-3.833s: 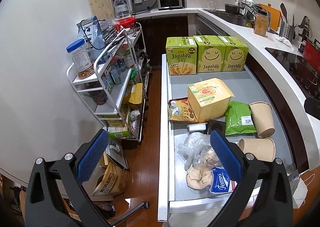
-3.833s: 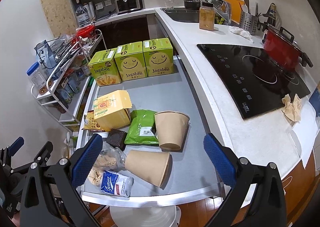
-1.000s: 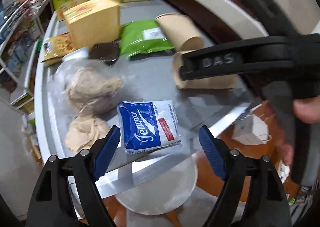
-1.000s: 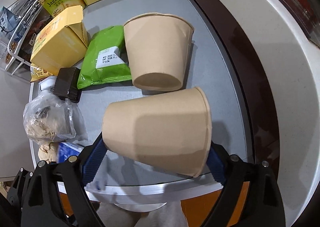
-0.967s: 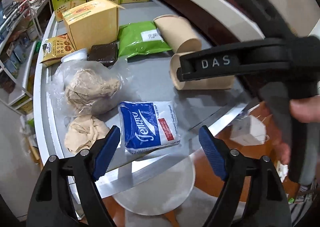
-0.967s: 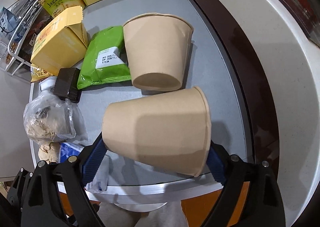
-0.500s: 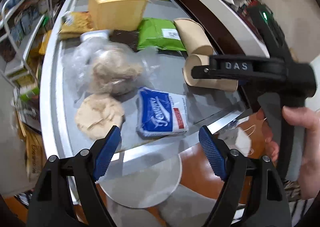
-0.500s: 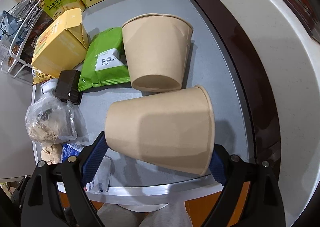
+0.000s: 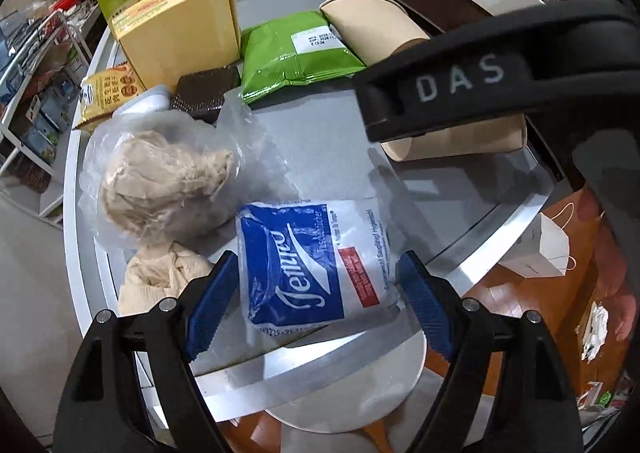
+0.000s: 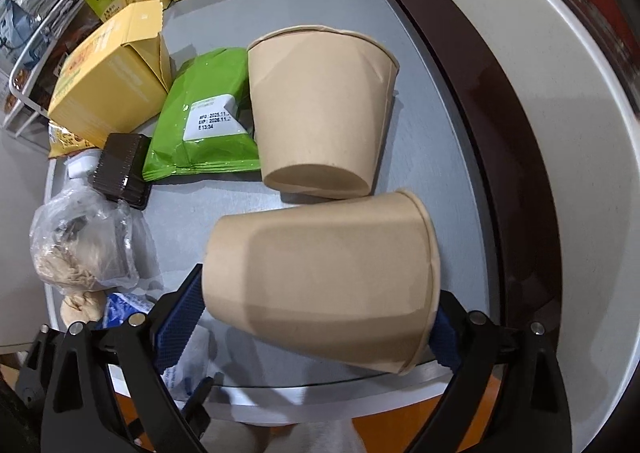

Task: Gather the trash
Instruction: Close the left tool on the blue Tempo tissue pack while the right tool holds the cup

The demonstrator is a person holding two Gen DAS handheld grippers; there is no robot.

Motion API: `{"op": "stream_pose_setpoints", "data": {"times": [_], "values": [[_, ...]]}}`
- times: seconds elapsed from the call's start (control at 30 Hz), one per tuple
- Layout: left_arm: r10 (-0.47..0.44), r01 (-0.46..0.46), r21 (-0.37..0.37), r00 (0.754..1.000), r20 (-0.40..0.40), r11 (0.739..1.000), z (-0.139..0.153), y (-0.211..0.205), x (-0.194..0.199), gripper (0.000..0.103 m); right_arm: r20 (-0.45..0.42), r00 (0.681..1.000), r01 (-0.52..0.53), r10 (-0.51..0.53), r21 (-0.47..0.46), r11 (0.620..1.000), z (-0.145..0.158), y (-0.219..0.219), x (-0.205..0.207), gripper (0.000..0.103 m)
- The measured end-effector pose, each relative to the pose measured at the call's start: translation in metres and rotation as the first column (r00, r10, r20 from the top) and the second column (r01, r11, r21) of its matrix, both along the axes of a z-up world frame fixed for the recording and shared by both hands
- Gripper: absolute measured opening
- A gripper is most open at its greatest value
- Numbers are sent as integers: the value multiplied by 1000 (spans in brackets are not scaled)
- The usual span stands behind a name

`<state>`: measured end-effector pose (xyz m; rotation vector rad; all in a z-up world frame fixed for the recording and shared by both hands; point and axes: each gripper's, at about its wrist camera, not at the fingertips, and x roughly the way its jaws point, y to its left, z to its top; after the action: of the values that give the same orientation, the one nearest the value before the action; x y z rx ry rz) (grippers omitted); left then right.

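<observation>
1. The grey metal table (image 10: pixel 320 13) carries all the litter, and its near rim runs just under both tools, so anything nudged forward could slide off the edge.
2. The near brown paper cup (image 10: pixel 320 293) lies on its side between the blue pads of the right gripper (image 10: pixel 316 329), base at the left pad, rim at the right. The jaws are opening; the left pad looks about touching the base, but I see no firm squeeze. My advice: close along the cup's length gently, since thin paper walls crush easily.
3. A second brown paper cup (image 10: pixel 320 113) lies on its side just behind, nearly touching the first; lift straight up to avoid rolling it.
4. The blue-and-white plastic tissue packet (image 9: pixel 312 269) lies flat near the table edge, between the pads of the left gripper (image 9: pixel 316 301), which stands open with a sliver of gap each side. Lower until the pads flank the packet's middle, then close.
5. The crumpled beige paper wad (image 9: pixel 160 281) sits beside the left pad (image 9: pixel 208 305); keep that pad clear of it.
</observation>
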<state>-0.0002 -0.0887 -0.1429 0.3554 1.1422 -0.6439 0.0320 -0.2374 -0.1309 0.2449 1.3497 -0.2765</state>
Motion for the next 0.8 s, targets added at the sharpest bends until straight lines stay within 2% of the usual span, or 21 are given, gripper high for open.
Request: {"op": "stream_pose_setpoints", "data": {"times": [0.2,0.33,0.4,0.5,0.57,0.8], "values": [[-12,12,-2,1000,-4,1000,-1,0,-1,79,5,1000,-29,30,-66,997,3,2,-3,93],[-10,10,4,1000,-3,1000,-1,-8,1,79,11,999,-31,31,-35,999,0,3,-5,93],[-19,19,9,1000,3,1000,-1,-4,0,78,19,999,-32,33,-30,999,-1,3,-9,88],[-27,27,11,1000,14,1000,-2,-11,8,63,37,998,-42,43,-25,999,1,6,-12,87],[-38,37,5,999,4,999,-1,-13,11,59,44,998,-50,50,-19,999,1,7,-12,87],[-20,17,-65,999,-46,998,10,-3,15,57,72,996,-44,44,-2,999,14,3,-18,87]]}}
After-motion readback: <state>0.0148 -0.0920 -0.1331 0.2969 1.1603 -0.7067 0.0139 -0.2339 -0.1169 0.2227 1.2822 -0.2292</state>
